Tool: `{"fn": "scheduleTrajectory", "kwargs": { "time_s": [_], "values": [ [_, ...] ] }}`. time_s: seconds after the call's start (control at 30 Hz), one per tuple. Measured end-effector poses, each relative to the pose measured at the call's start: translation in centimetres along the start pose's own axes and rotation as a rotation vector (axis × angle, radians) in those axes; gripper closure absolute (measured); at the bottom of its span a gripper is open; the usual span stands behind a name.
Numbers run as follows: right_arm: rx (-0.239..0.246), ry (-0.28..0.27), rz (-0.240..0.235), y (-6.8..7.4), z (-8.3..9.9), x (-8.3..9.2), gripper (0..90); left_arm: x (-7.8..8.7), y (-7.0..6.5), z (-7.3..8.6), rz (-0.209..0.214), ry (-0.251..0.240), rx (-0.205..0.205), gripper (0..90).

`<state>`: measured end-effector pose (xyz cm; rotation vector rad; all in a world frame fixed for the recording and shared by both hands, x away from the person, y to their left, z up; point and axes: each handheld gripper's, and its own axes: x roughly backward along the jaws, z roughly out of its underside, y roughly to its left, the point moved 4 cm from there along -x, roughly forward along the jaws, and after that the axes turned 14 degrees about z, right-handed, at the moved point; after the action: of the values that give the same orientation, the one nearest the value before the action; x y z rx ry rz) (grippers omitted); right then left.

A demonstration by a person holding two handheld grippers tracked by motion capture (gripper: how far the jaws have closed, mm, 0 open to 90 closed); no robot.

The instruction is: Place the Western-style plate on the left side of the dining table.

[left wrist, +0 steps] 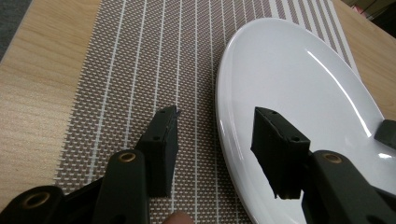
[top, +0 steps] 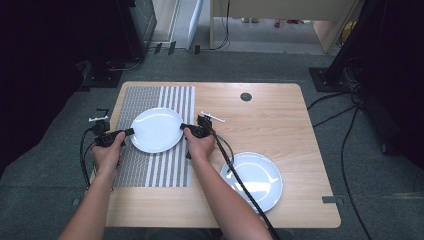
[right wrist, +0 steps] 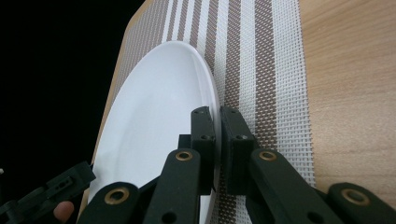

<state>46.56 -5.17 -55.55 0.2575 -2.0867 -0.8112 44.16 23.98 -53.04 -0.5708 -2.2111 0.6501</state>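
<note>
A white plate sits on the striped woven placemat at the left half of the wooden worktop, and nothing lies in it. A second white plate, also bare, rests straight on the wood near the front right, well apart from the first and off the placemat.

The right gripper has its fingers clamped on the right rim of the plate on the mat; in the right gripper view one finger lies over the rim and the other under it, with the thin white edge pinched between them. The left gripper is at the plate's left rim with its fingers standing partly open: one is over the plate's inner face, the other over the placemat just outside the rim, and neither pad presses on the plate. So the plate is held from one side alone.

The placemat reaches close to the worktop's left edge, leaving a narrow strip of wood there. Bare wood spreads behind and to the right of the mat, with a small round dark fitting near the back edge. The right gripper's cable runs across the front plate toward the near edge
</note>
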Motion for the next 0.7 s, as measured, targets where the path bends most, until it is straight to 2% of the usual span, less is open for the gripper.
{"fn": "scheduleTrajectory", "kwargs": {
  "time_s": [0.43, 0.47, 0.57, 0.63, 0.7],
  "values": [
    [-0.006, 0.010, -0.016, 0.2, 0.2, -0.1, 85.2, 0.2, 0.3, 0.0, 0.020, -0.004, 0.010, 53.8],
    [0.000, 0.008, -0.019, 0.3, 0.1, 0.0, 82.2, 0.2, 0.2, 0.0, 0.026, -0.006, 0.017, 52.6],
    [0.008, -0.028, -0.019, 0.5, -0.3, 0.3, 67.0, 0.5, 0.3, 0.0, 0.010, -0.022, -0.018, 44.8],
    [0.052, -0.055, 0.014, 0.4, -0.5, 0.6, 61.4, 0.8, 0.4, -0.1, 0.002, -0.038, -0.042, 41.3],
    [0.077, -0.067, 0.015, 0.5, -0.8, 1.1, 58.1, 1.3, 0.1, -0.3, 0.003, -0.057, -0.047, 36.9]
  ]
}}
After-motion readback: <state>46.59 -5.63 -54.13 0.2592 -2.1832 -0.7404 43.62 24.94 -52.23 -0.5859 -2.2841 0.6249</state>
